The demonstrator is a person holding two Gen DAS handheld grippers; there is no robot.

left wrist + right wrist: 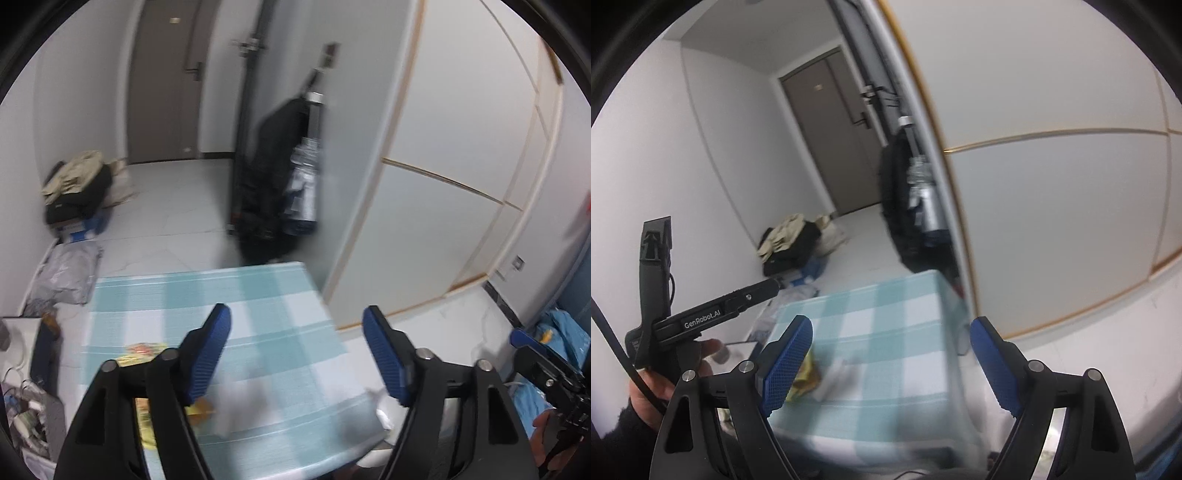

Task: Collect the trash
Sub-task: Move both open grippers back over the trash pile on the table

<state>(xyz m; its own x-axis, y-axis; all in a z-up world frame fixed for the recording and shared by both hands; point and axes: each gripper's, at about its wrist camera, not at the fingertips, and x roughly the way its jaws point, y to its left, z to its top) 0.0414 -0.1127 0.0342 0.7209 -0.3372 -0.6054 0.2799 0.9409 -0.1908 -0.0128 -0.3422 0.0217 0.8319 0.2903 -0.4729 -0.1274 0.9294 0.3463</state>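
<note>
Both claws hang above the checked blue-and-white tabletop [266, 295], pointing down and across it. The left claw [297, 354] stands wide open with nothing between its blue pads. The right claw [890, 363] is spread just as wide and is also empty. The trash lies on the tabletop in the lower middle of each view: a yellow wrapper [807, 376] with a crumpled white paper [836, 380] just beside it, both blurred. Against the wall in the left of the left view sits a pile of clothes and bags [75, 188] on the floor.
</note>
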